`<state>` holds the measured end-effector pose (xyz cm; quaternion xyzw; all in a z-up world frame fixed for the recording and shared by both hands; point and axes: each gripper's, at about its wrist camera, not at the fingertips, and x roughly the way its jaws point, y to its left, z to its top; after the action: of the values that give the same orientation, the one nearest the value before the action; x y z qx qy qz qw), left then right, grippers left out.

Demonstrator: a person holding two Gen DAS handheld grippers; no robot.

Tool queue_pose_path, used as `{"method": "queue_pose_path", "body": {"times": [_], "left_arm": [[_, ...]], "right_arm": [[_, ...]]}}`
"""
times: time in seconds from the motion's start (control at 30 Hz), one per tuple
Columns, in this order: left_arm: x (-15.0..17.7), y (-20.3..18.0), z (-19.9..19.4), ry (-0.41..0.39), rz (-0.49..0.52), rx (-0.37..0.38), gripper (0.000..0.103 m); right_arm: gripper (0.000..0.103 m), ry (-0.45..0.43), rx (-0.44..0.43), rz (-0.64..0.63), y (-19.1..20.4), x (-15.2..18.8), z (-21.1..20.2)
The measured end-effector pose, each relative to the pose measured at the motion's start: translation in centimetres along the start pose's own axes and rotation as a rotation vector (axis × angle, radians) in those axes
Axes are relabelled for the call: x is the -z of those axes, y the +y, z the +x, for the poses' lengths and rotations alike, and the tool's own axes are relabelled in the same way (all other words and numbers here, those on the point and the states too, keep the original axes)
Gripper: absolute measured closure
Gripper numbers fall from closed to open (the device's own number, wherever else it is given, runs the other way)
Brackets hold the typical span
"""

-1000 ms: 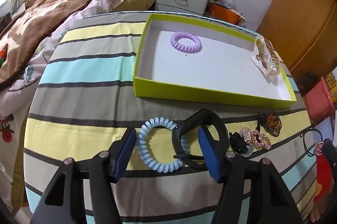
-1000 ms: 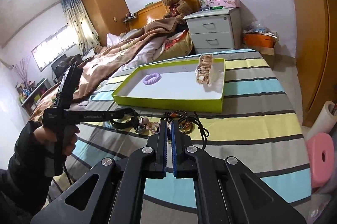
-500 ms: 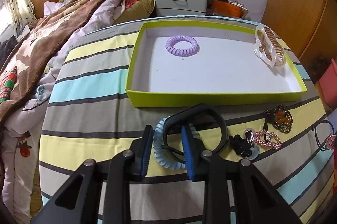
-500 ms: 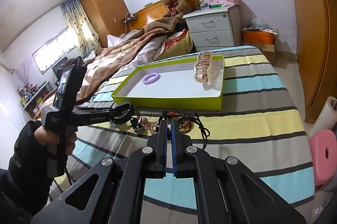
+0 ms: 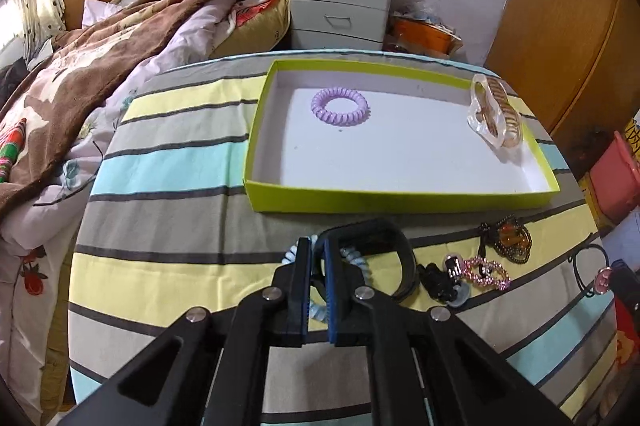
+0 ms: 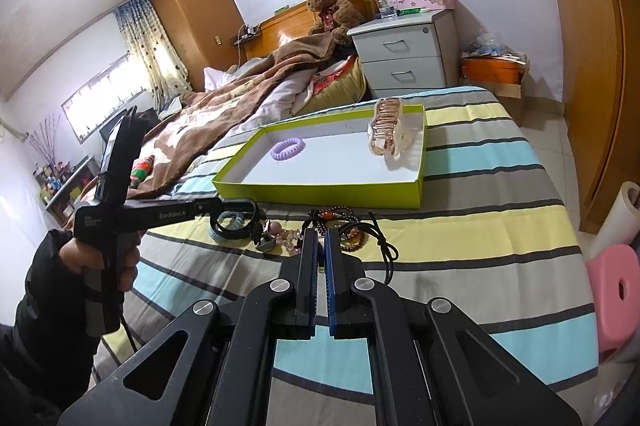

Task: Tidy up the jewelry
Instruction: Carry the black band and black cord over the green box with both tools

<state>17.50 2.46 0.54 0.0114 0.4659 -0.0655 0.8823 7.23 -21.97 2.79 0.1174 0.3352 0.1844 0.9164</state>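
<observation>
A green tray [image 5: 400, 201] lies on the striped bedspread and holds a purple coil hair tie [image 5: 340, 106] and a clear-and-gold hair claw [image 5: 494, 115]. In front of the tray, my left gripper [image 5: 316, 246] is shut on the left side of a black wristband [image 5: 400, 258]. A light blue coil hair tie [image 5: 356, 260] is caught between the same pads. To their right lie a small black clip [image 5: 438, 280], a pink rhinestone piece [image 5: 486, 272] and a dark amber brooch [image 5: 510, 238]. My right gripper [image 6: 321, 238] is shut on nothing, just short of the beaded bracelets [image 6: 344, 226].
A black cord with a pink charm [image 5: 596, 274] lies near the bed's right edge. A brown blanket [image 5: 100, 65] covers the bed on the left. A grey nightstand [image 5: 340, 9] stands behind the tray, and a pink stool [image 6: 616, 290] on the floor at right. A person's hand [image 6: 80, 258] holds the left gripper.
The left gripper's jaws went from wide apart to shut, closing on the black wristband and blue coil. Its view tilted up slightly. The right gripper has not moved.
</observation>
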Motion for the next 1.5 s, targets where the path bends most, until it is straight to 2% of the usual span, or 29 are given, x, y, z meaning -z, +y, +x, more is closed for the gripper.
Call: {"method": "queue_pose_path", "body": {"times": [0.07,0.17,0.3,0.4,0.57,0.6,0.67,0.8,1.03,1.5], "left_arm": [[-0.3,-0.2,0.0,-0.019,0.026,-0.007,0.092],[-0.7,-0.4,0.7,0.011,0.052,0.021,0.08],[-0.9,-1.4,1.6,0.029,0.13,0.041,0.06],[-1.0,-1.9,2.4,0.047,0.15,0.044,0.055],[-1.3,-2.2,3.3,0.057,0.153,0.021,0.057],[-1.3,-2.2,3.3,0.059,0.158,0.024,0.064],[-1.3,-2.3,3.4,0.058,0.159,0.009,0.071],[-0.9,-2.2,3.1,0.052,0.159,0.002,0.074],[-0.1,-1.9,1.6,0.021,0.137,0.001,0.085],[0.5,-0.5,-1.6,-0.021,0.09,0.05,0.086]], "right_arm": [[0.1,0.001,-0.001,0.001,0.0,0.0,0.0],[0.1,0.004,-0.002,0.005,-0.2,0.1,0.1],[0.1,0.008,-0.001,0.011,-0.2,0.1,0.2],[0.1,0.008,-0.001,0.011,-0.2,0.1,0.2],[0.1,0.009,-0.002,0.012,-0.2,0.1,0.2],[0.1,0.009,-0.003,0.013,-0.2,0.1,0.2],[0.1,0.009,-0.002,0.013,-0.2,0.1,0.2],[0.1,0.014,-0.001,0.017,-0.1,0.1,0.3],[0.1,0.013,-0.001,0.015,-0.1,0.2,0.3],[0.1,-0.017,0.01,-0.044,1.8,-1.4,0.0]]}}
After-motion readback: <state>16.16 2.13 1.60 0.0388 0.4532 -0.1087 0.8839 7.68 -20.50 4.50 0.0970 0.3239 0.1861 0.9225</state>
